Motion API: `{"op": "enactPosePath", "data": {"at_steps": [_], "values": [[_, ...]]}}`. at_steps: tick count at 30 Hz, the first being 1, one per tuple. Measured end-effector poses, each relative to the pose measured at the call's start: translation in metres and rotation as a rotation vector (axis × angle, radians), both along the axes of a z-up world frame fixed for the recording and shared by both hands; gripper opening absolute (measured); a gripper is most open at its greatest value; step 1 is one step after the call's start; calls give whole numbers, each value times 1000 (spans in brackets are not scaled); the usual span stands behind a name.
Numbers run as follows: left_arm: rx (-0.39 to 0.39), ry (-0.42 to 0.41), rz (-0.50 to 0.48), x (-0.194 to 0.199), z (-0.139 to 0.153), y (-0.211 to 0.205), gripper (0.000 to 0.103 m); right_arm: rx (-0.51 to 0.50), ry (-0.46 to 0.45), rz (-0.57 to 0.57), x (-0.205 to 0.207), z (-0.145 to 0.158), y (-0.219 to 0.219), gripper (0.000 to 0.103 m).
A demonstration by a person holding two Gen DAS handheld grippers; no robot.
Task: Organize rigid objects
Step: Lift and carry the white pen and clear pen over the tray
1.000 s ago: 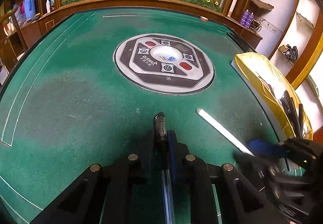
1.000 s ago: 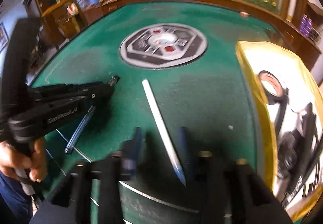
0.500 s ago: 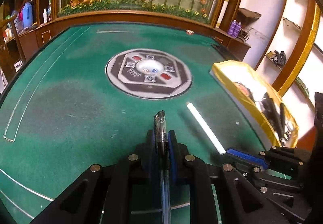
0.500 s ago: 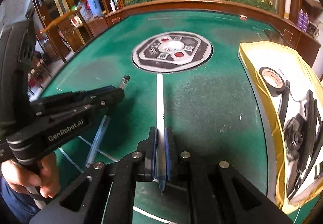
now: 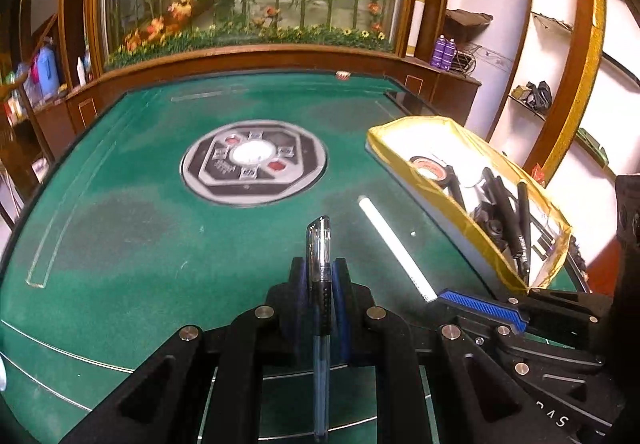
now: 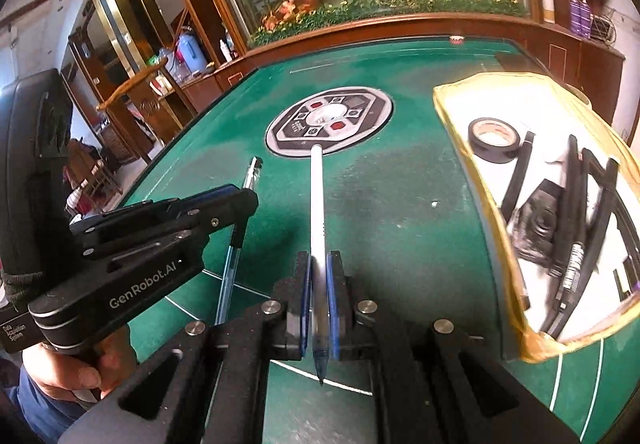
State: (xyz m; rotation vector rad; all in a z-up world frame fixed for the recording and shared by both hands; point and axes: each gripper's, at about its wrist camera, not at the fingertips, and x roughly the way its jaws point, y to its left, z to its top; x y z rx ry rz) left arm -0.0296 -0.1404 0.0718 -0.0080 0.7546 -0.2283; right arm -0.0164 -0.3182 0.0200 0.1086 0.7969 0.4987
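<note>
My left gripper (image 5: 319, 276) is shut on a clear ballpoint pen with a black grip (image 5: 319, 244), whose capped end points away over the green table. The same pen (image 6: 251, 180) and left gripper (image 6: 236, 200) show at the left of the right wrist view. My right gripper (image 6: 319, 264) is shut on a white pen (image 6: 318, 196); its tip points back toward the camera. In the left wrist view this white pen (image 5: 394, 248) sticks out of the right gripper (image 5: 440, 296). Both pens are lifted off the felt.
A yellow-rimmed white tray (image 6: 496, 204) at the right holds a roll of black tape (image 6: 494, 134), several black pens and a dark clip. A round control panel (image 6: 330, 120) sits in the middle of the green felt table (image 5: 140, 224). A hand (image 6: 72, 372) grips the left tool's handle.
The right gripper closed on the white pen, which lay on the felt a second ago, and lifted it. Both grippers have risen and tipped up, so more of the room shows.
</note>
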Motion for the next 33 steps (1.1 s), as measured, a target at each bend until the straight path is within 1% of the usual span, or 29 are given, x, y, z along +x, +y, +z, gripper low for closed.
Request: {"op": "enactPosePath", "data": {"at_steps": [3,10,19,21,24,33], "values": [[31,-27,-8,-5,5,-14,13,14,-15,-11,-5,5,-13,7],[76,-33,-53,-11,7,-45,13,51,-31,-42,-16,8,-39,7],[122,-56,-73,-16,14,-74,13,89,-41,-65,-20,11,-65,7],[120,-58,-83,-15,17,-79,13,95,-46,-72,-19,13,-70,7],[105,-70,-102,-13,30,-89,13,105,-60,-88,-19,19,-83,7],[-2,-71,-185,-3,66,-120,13,135,-124,-177,-22,46,-131,7]]}}
